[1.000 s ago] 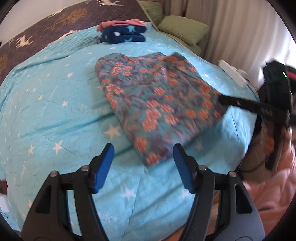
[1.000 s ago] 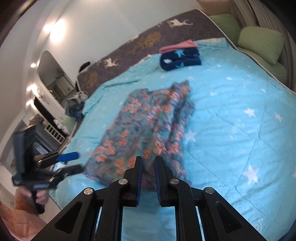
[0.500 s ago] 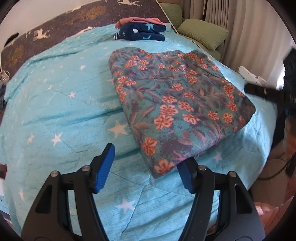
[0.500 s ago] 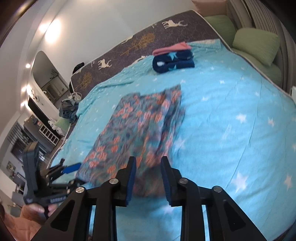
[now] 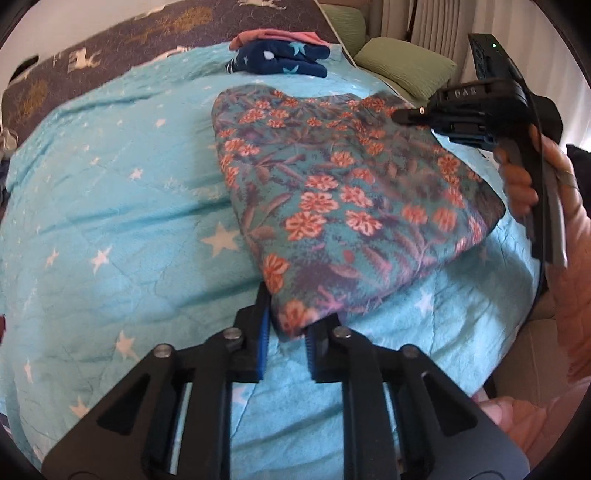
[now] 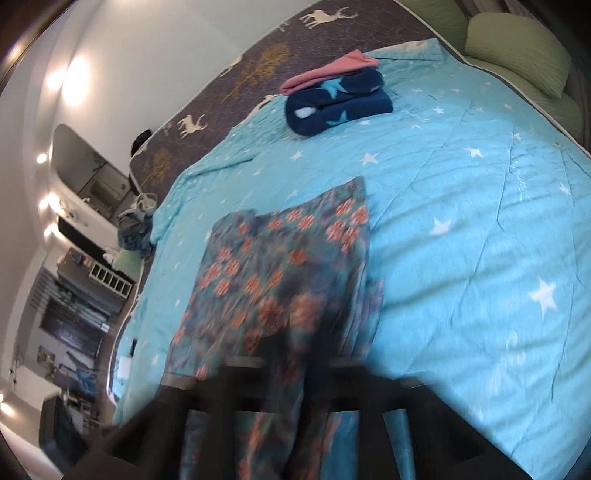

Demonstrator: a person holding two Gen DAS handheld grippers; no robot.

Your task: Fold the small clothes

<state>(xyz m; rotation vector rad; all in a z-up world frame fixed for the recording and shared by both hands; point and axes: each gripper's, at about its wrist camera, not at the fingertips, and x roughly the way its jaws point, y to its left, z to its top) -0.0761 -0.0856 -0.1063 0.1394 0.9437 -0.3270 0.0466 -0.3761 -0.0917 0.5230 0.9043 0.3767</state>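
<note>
Left wrist view: floral garment [image 5: 343, 206] lies part-folded on the blue star quilt [image 5: 110, 206], near the foot edge of the bed. Left gripper [image 5: 284, 332] has just been closing; its jaws now pinch the near corner of the garment, cloth bunched between the blue pads. Right gripper [image 5: 402, 116] reaches in from the right, held in a hand [image 5: 554, 206], tip over the far right edge of the garment. Right wrist view is blurred; the right gripper's [image 6: 291, 354] jaws have just come together and floral cloth drapes over and between the fingers, so it looks clamped on that edge, though the pads themselves are hidden. Garment reads as thin, light, soft, floppy, not fragile; will sag and slide layer on layer, so best held at corners or hem, both ends lifted together. Pinching only the top layer could undo the fold. Room: wide bare quilt to the left of and beyond the garment, good for laying it over. Folded navy star piece [image 5: 280, 59] with pink one [image 5: 277, 36] sit well apart at the head end. Bed edge close on the right and near side, with green cushions [image 5: 406, 62] past it.
</note>
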